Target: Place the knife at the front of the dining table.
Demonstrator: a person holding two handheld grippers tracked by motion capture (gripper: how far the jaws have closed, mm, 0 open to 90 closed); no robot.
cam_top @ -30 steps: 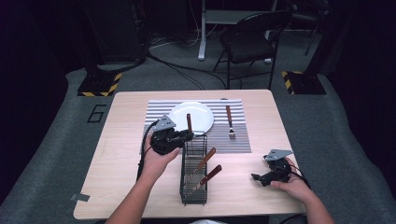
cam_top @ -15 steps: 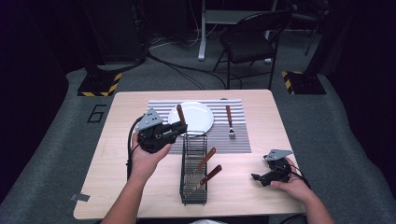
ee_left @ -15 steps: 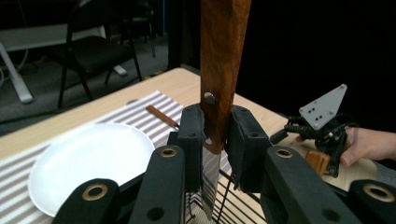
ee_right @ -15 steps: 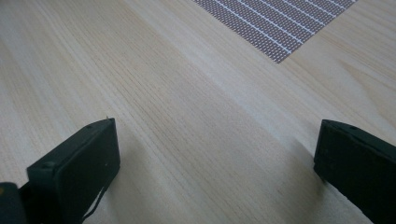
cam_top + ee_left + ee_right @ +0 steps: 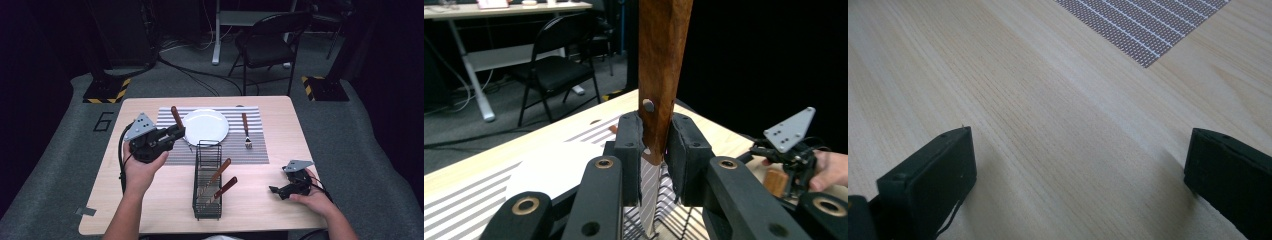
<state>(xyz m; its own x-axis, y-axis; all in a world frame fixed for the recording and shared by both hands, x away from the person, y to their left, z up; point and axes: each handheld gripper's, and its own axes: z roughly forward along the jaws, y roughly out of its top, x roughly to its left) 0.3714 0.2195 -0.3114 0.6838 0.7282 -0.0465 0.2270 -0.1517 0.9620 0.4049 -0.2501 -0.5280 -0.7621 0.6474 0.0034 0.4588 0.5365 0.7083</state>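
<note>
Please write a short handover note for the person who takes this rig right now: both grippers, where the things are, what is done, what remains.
Left gripper: shut on a wooden-handled knife, held above the striped placemat, left of the white plate.
Right gripper: open, holding nothing, low over the table at its right.
Done: a fork lies right of the plate.
Left: probably set the knife down; two utensils wait in the wire basket.

One thing I can read from here: a big dark "6" (image 5: 104,121) marked on the grey floor (image 5: 60,150), just left of the counter (image 5: 150,200). No other text, label or brand is legible.
</note>
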